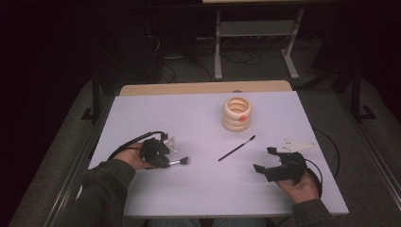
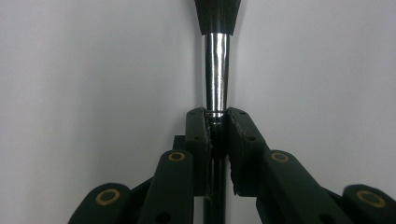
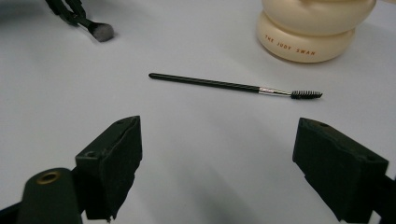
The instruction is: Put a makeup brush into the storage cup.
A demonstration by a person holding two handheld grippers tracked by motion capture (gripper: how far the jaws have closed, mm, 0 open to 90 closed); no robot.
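Left gripper (image 1: 161, 156): jaws clamped on makeup brush (image 1: 179, 161) handle just below ferrule, brush axis running 3 o'clock, bristles low over counter (image 1: 198, 189). Right gripper (image 1: 265, 160): jaws wide, nothing between them; spoolie wand (image 1: 236, 148) lies diagonally at 10 o'clock, nearer that hand.

Silver-ferruled makeup brush (image 2: 217, 74), flat on table

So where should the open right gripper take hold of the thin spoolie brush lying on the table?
Probably mid-handle on the spoolie brush, coming straight down with the right gripper and its jaws set across the shaft. It lies flat and apart from the cream holder, and the bristle tip is too slight to grip.
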